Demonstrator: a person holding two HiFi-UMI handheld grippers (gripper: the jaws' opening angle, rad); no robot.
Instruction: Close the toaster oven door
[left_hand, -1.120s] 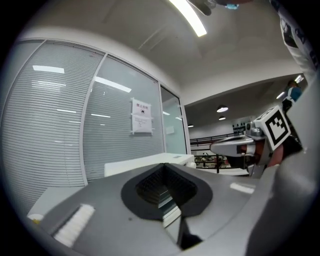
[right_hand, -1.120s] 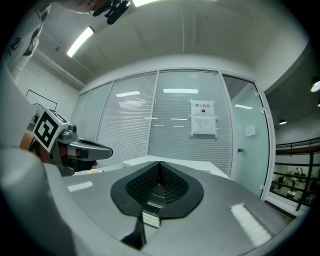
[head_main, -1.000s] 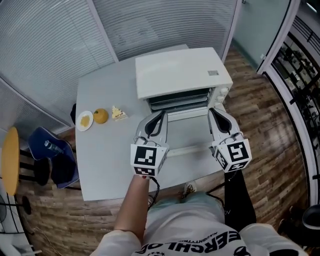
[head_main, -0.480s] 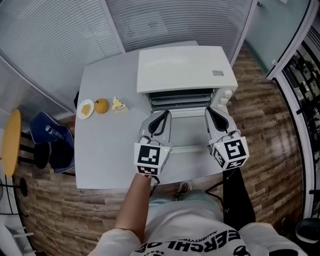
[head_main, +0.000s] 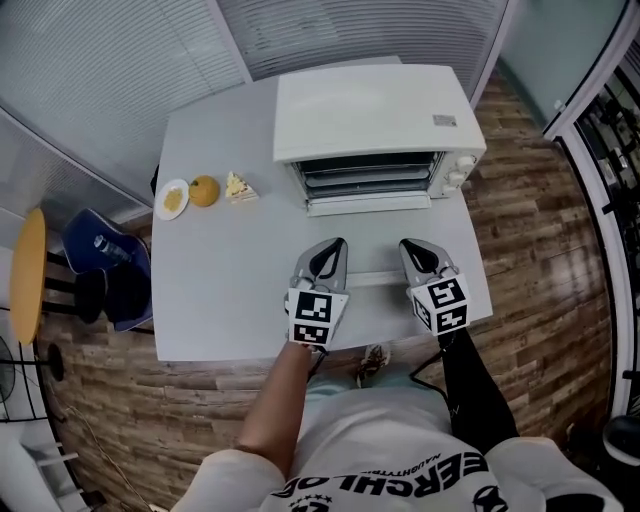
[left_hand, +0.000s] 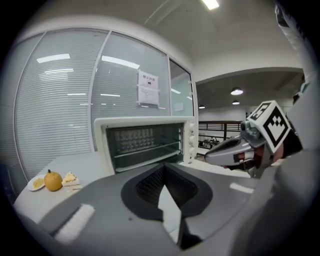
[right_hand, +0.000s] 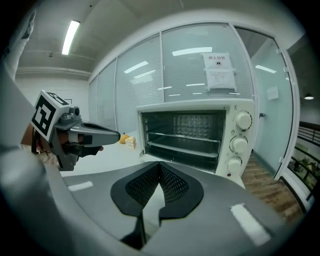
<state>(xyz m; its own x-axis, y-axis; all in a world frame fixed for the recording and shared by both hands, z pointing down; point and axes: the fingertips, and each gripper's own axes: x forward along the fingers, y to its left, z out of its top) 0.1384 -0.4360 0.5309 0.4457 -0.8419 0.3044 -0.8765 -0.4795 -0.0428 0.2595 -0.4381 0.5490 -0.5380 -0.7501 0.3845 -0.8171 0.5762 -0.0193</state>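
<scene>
Both of my tools are pressed together and empty: left gripper (head_main: 334, 247), right gripper (head_main: 411, 248), facing the white boxy metal toaster oven (head_main: 372, 110), whose glass door (head_main: 375, 243) lies open.

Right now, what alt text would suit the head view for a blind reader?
A white toaster oven stands on a grey table, door lowered open; the left gripper and right gripper, both shut and empty, flank the door's front edge. A plate, orange and cake lie to its left.

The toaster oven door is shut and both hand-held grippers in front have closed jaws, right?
No. The toaster oven door is open, folded down flat; the right gripper view shows bare racks inside. The left hand-held gripper and right hand-held gripper are indeed closed.
</scene>
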